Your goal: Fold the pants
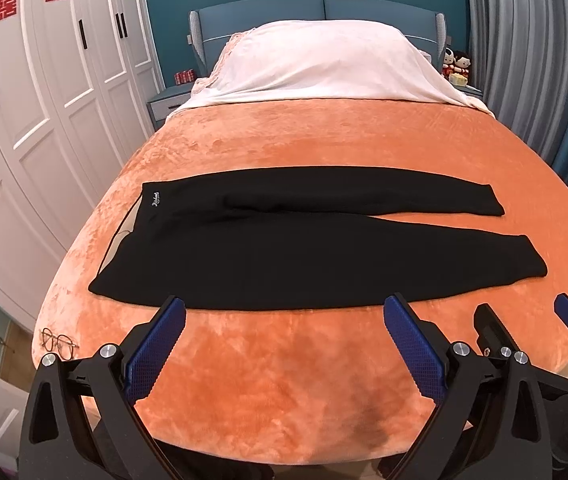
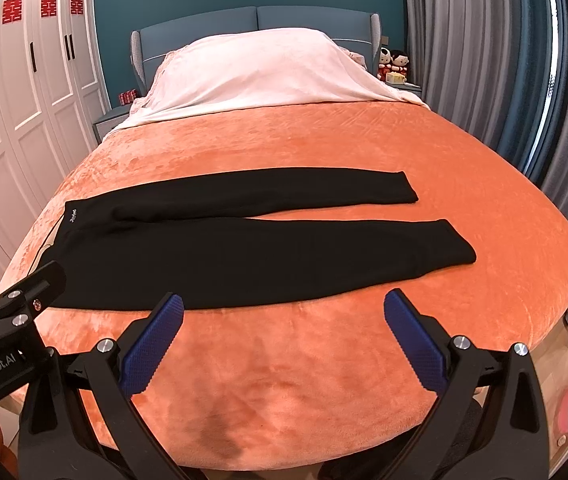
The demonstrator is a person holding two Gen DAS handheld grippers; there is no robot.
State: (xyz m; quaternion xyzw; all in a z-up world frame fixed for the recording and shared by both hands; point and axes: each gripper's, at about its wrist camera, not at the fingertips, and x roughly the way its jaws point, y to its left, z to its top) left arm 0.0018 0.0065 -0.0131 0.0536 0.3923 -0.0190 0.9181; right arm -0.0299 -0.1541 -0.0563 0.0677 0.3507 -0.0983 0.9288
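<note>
Both the left gripper [image 1: 284, 308] and the right gripper [image 2: 284, 306] gape wide, holding nothing; pinch the black pants' [image 1: 284, 248] near leg edge, then fold it evenly over the far leg.

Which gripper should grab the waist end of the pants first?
The left gripper, probably. The black pants lie flat with their waistband on the left and both cuffs on the right. The right gripper, also open, sits nearer the cuffs.
</note>
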